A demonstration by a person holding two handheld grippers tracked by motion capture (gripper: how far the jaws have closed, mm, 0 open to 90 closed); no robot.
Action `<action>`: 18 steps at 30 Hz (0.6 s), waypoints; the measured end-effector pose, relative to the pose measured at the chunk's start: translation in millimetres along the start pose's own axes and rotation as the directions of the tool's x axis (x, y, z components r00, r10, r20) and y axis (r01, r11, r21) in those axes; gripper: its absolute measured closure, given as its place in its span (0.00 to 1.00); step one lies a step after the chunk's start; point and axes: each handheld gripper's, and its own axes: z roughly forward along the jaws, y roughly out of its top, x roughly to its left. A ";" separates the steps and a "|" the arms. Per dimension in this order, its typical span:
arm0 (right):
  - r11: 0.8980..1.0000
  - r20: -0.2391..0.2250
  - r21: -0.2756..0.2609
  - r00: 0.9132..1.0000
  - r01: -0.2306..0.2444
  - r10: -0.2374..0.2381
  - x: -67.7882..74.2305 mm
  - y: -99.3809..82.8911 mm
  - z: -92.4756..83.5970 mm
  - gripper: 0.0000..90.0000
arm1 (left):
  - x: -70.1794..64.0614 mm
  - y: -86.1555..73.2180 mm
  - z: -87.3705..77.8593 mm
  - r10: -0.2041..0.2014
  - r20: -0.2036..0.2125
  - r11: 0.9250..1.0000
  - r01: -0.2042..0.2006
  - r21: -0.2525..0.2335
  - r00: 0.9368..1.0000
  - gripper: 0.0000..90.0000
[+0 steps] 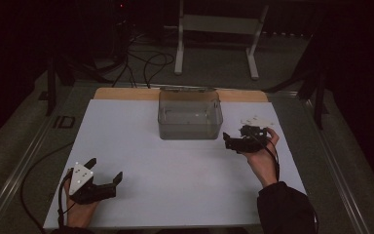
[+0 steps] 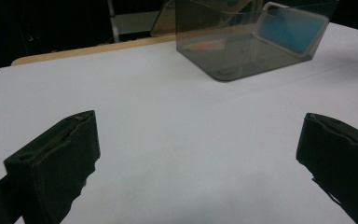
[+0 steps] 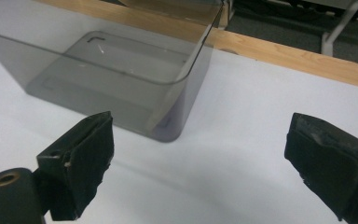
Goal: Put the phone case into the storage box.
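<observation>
A clear grey plastic bin (image 1: 190, 117) stands empty at the back middle of the white table sheet (image 1: 175, 185). My left gripper (image 1: 106, 168) rests low near the front left corner, open, nothing between its jaws. In the left gripper view it (image 2: 198, 144) faces bare sheet, with the bin (image 2: 247, 46) farther off to the upper right. My right gripper (image 1: 226, 140) is held just right of the bin's front right corner, jaws pointing left. In the right gripper view it (image 3: 200, 158) stands wide open and empty, the bin's corner (image 3: 168, 126) close ahead.
A wooden strip (image 1: 126, 93) runs along the table's far edge behind the bin. Beyond it, on the dark floor, are a white metal stand (image 1: 214, 29) and loose cables (image 1: 146, 63). Metal rails (image 1: 24, 161) border the table on both sides.
</observation>
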 end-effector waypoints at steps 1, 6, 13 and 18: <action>1.000 -0.002 -0.003 1.000 0.007 -0.007 0.2 -2.0 -2.0 0.09 | 0.4 0.2 0.0 0.001 -0.003 1.000 -0.001 0.003 1.000 0.01; 0.998 -0.005 0.008 0.998 0.068 -0.068 6.9 -11.7 -17.1 0.09 | 2.7 1.0 -0.7 -0.011 -0.007 1.000 0.011 0.004 1.000 0.01; 0.998 -0.016 -0.007 0.998 0.055 -0.055 4.1 -28.0 -31.6 0.09 | 6.4 2.8 -3.4 -0.022 -0.018 1.000 0.022 -0.003 1.000 0.01; 0.997 -0.015 -0.069 0.999 0.041 -0.043 -3.1 -46.5 -43.9 0.09 | 7.0 3.6 -3.4 -0.021 -0.022 1.000 0.021 -0.005 1.000 0.01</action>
